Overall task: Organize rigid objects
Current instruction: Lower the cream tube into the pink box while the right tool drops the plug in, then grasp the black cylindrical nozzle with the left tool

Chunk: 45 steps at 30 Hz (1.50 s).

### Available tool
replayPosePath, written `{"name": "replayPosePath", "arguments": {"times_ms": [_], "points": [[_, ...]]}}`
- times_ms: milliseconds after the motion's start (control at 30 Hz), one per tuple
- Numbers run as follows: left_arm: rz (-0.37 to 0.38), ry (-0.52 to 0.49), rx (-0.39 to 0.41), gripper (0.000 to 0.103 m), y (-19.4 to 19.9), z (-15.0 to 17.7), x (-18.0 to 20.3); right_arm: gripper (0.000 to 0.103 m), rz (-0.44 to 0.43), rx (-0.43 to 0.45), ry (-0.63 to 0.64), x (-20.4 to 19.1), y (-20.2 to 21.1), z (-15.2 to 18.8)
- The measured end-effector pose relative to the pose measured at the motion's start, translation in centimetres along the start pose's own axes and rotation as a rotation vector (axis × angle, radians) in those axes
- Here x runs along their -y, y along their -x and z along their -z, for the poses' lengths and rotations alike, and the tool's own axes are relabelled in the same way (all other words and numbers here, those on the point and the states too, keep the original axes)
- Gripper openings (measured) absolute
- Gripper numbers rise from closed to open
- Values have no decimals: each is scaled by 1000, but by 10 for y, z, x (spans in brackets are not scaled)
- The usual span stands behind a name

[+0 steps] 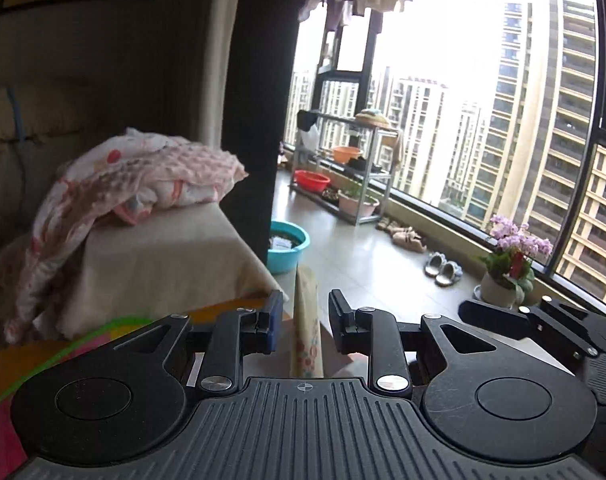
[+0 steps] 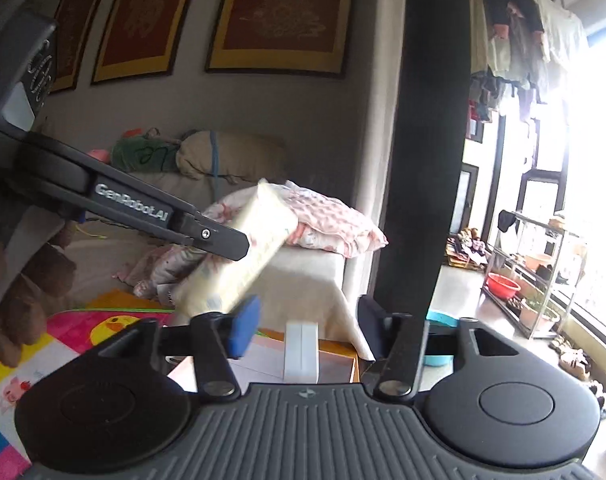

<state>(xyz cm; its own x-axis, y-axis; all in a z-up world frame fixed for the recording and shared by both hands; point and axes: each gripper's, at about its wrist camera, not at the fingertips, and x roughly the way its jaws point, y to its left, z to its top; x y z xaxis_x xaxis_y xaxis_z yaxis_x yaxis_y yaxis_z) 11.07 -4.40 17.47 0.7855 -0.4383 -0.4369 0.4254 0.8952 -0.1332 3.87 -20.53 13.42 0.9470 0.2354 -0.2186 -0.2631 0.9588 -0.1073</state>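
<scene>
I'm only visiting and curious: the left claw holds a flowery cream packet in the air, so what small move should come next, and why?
Probably lower the packet and set it down beside the white box. The left claw grips the packet in mid-air, so it needs a resting place, while the right claw is open and empty near that box.

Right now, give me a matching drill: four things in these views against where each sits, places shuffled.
Things:
1. pack
2. orchid
3. red basin
4. teal basin

Places:
a. on the floor
b. on the rack
c. in the left gripper
d. by the window

Pairs: 1-c, 2-d, 3-b, 4-a
</scene>
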Motion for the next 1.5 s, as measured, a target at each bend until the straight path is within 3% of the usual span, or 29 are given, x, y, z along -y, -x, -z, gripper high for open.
{"name": "replayPosePath", "arguments": {"times_ms": [33, 100, 167, 233, 367, 567, 900, 1333, 1500], "points": [[6, 20, -2, 28, -5, 10, -7, 66, -19, -3, -20, 1, 0, 9], [16, 69, 3, 28, -7, 35, -27, 80, -82, -25, -35, 1, 2, 35], [-24, 107, 20, 28, -2, 59, -48, 86, -75, -38, -54, -1, 6, 64], [-89, 144, 39, 28, 11, 83, -67, 86, -62, -85, -63, -2, 4, 88], [-212, 255, 36, 28, 33, 124, -108, 86, -145, -256, -116, -5, -10, 118], [-322, 271, -29, 28, 58, 161, -135, 86, -180, -281, -168, -21, -5, 136], [-250, 331, -53, 28, 47, 169, -120, 86, -171, -283, -100, -44, -3, 144], [-253, 324, -35, 28, 33, 155, -108, 86, -164, -314, -136, -39, -9, 147], [-248, 373, -34, 28, 28, 157, -111, 86, -187, -341, -106, -44, -13, 146]]}}
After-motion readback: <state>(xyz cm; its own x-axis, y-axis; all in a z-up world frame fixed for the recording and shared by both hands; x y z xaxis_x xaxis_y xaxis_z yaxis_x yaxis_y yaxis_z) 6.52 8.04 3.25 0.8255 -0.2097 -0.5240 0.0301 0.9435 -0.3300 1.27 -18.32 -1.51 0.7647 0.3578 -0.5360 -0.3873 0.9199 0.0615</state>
